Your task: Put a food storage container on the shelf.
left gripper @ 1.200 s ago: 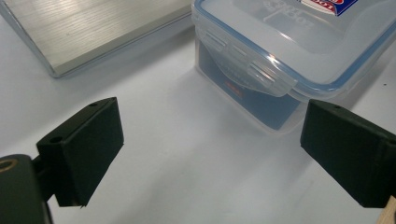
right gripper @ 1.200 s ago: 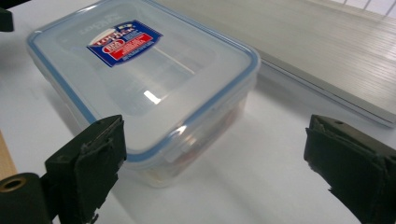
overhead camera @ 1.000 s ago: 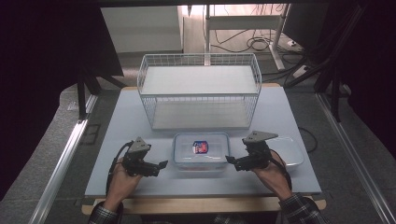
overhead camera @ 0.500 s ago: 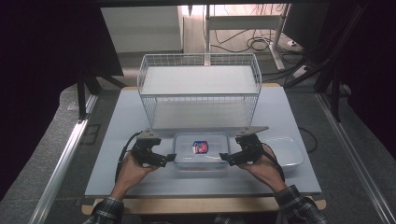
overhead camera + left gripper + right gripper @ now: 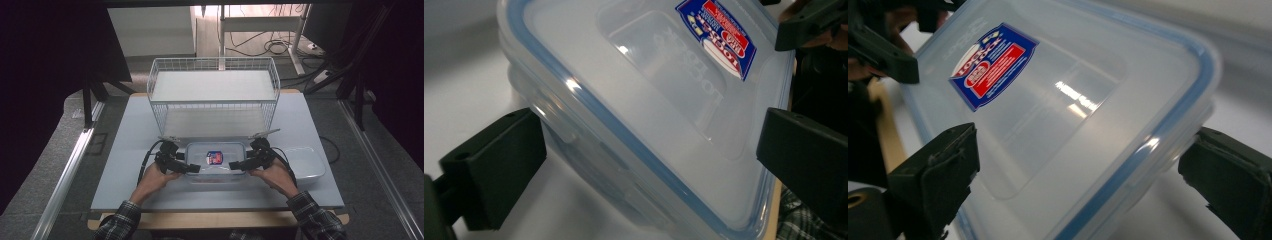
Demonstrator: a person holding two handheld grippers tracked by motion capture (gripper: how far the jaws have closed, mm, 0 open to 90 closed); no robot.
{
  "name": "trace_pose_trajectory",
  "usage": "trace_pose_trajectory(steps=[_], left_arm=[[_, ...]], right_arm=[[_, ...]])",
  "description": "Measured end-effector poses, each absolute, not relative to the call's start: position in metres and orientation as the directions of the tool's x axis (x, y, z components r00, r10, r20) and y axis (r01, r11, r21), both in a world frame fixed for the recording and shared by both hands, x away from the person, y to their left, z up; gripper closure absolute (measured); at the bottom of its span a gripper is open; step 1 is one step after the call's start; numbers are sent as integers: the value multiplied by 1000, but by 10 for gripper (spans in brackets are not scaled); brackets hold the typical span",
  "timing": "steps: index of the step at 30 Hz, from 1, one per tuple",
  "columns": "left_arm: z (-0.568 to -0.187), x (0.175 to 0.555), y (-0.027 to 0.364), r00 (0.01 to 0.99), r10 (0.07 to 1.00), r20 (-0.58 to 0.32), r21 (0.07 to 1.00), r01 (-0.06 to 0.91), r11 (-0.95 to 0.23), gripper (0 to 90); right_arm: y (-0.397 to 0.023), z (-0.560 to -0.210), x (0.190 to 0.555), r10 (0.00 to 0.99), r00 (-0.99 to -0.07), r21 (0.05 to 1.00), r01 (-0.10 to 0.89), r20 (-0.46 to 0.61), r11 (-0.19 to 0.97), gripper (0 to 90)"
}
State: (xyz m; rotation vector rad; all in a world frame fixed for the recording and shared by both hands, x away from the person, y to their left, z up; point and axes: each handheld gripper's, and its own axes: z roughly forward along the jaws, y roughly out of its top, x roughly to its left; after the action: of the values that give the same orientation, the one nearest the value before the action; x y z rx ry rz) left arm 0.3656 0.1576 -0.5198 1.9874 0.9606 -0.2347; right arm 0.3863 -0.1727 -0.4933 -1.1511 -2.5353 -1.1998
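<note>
High view: your left gripper (image 5: 192,169) and right gripper (image 5: 237,165) flank the box (image 5: 215,161) at the table's (image 5: 125,150) near edge, before the wire rack (image 5: 215,95). Both spread around the box ends, left jaws just widening, pads not pressing.

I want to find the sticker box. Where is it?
In the high view, the plastic box sits at the table's near edge, in front of the wire basket, between both tools.
</note>
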Motion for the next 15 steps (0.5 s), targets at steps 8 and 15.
trace_pose_trajectory(steps=[8,15], left_arm=[[-516,347,175,639,527,-560,620,745,-245,229],[-514,331,187,620,512,-594,641,750,-165,435]], right_arm=[[-184,-489,375,580,-686,584,709,439,396,195],[-194,-483,357,582,-687,616,699,435,364,366]])
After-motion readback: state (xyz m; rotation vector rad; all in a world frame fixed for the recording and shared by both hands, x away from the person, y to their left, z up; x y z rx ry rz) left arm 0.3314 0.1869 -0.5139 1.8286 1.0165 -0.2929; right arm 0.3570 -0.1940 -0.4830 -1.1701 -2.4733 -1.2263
